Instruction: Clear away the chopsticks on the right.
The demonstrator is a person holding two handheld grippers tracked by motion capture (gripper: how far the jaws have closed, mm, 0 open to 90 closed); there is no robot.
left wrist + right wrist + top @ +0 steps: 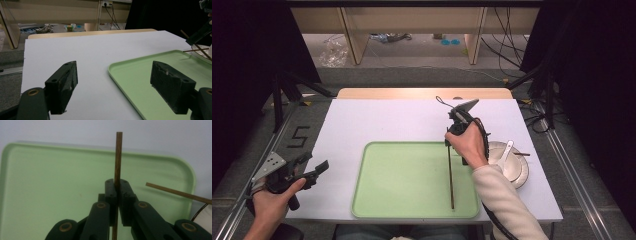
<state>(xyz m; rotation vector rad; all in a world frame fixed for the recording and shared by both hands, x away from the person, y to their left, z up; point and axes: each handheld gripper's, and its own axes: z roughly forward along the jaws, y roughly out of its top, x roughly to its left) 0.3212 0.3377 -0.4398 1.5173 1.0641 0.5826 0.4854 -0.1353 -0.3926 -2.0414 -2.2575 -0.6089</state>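
Partly hidden items first: the white plate (521, 172) at the right edge of the table (412, 120) is overlapped by the person's right hand (469, 147) and sleeve, and a second chopstick (178, 193) resting across it shows as a short brown tip past the plate's far-right rim in the high view and as a slanting stick cut off at the frame edge in the right gripper view. What lies under the white spoon (506, 151) on the plate cannot be made out.

Items, counted:
- Tray (412, 180) — one, pale green, smooth plastic look, rectangular with rounded corners and a low raised rim; sits at the near middle of the white tabletop.
- Chopsticks — two, thin, straight, dark brown wood. One chopstick (450, 180) is clamped by the right gripper (448, 143); its jaws are pressed together on the stick, which runs from the gripper toward the near edge, over the right part of the tray. Whether its lower tip touches the tray cannot be told.
- Plate — one, round, white, glossy.
- Spoon — one, white, ceramic-looking, handle pointing far-right.
- Grippers — two, black, blocky jaws with brass-coloured pivots. The left gripper (317, 167) is held off the table's near-left corner, jaws wide apart with nothing between them — its own view looks across bare white surface and the tray's left rim.
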